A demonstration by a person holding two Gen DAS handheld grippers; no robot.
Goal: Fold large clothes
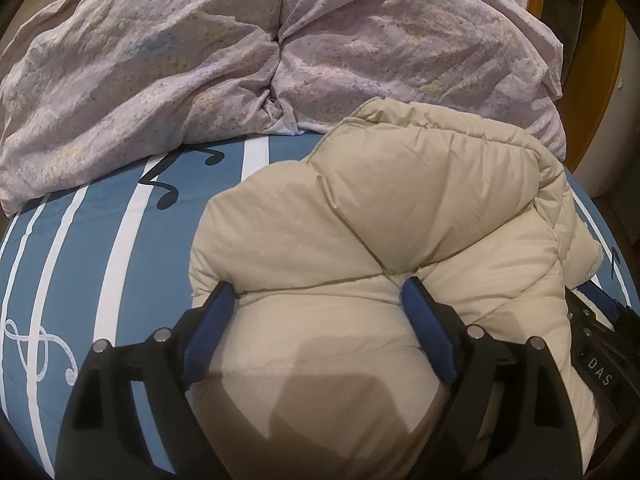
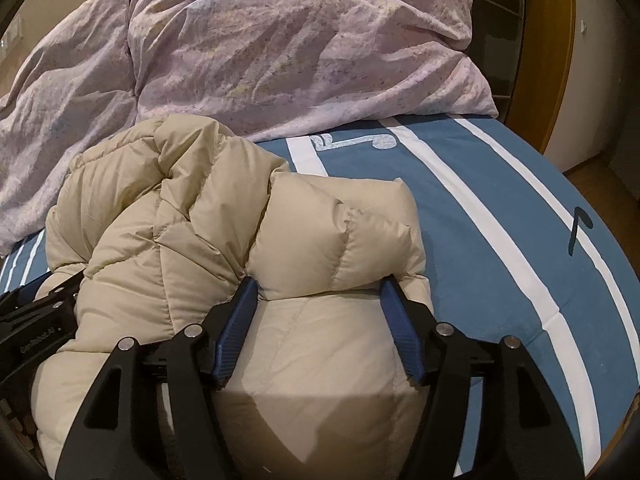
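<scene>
A beige quilted puffer jacket (image 1: 360, 240) lies bunched in a folded heap on the blue striped bed sheet (image 1: 100, 260). My left gripper (image 1: 318, 290) is open, its blue fingers (image 1: 208, 332) straddling the jacket's near puffy edge. In the right wrist view the jacket (image 2: 200, 240) sits left of centre. My right gripper (image 2: 318, 284) is open too, its fingers (image 2: 236, 328) on either side of a puffy fold. Each gripper's black body shows at the edge of the other's view. The jacket's underside is hidden.
A crumpled lilac duvet (image 1: 240, 48) fills the far side of the bed, also in the right wrist view (image 2: 280, 40). The blue sheet (image 2: 500, 220) extends to the right. A wooden frame (image 2: 540, 40) and wall stand beyond the bed's right edge.
</scene>
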